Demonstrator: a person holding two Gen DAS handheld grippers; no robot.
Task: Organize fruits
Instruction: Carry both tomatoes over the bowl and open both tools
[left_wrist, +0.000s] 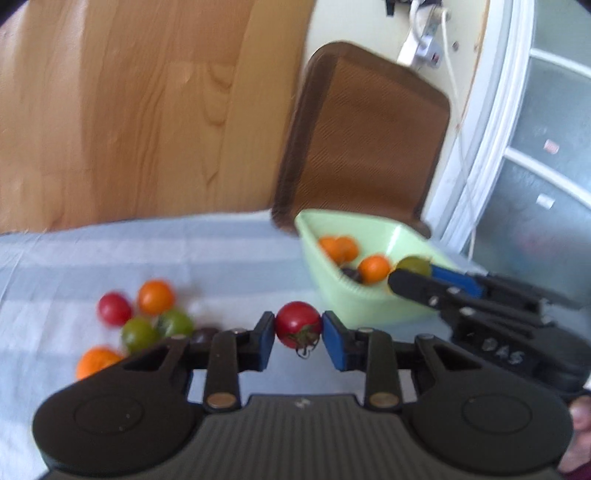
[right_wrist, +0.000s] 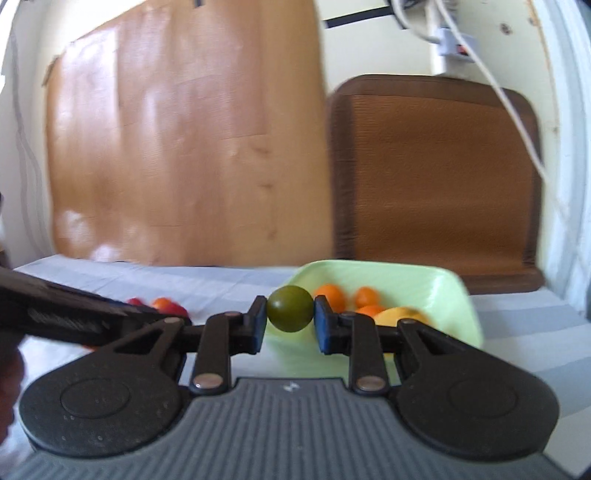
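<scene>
Ahead of both my claws stands the pale green square plastic bowl (right_wrist: 454, 295), already holding several small orange tomatoes (left_wrist: 373, 269). It sits on the surface covered in a pale blue-and-white checked cloth (left_wrist: 110, 258).

To the left of my left claw (left_wrist: 298, 325), a loose cluster of red, orange and green cherry tomatoes (left_wrist: 147, 317) lies on the cloth, still to be sorted.

What could go wrong, as I judge it: both fruits are round and glossy, pinched only at their sides, so a quick swing toward the bowl could let one slip out and roll across the cloth. Squeezing harder could split the skin. My two claws are also close together near the bowl's rim and could knock each other.

My left claw is clamped on a small round red cherry tomato with a green stalk (left_wrist: 297, 324), a blue pad on each side. My right claw (right_wrist: 290, 319) grips a round dark green tomato (right_wrist: 290, 308), just before the bowl's near edge.
</scene>
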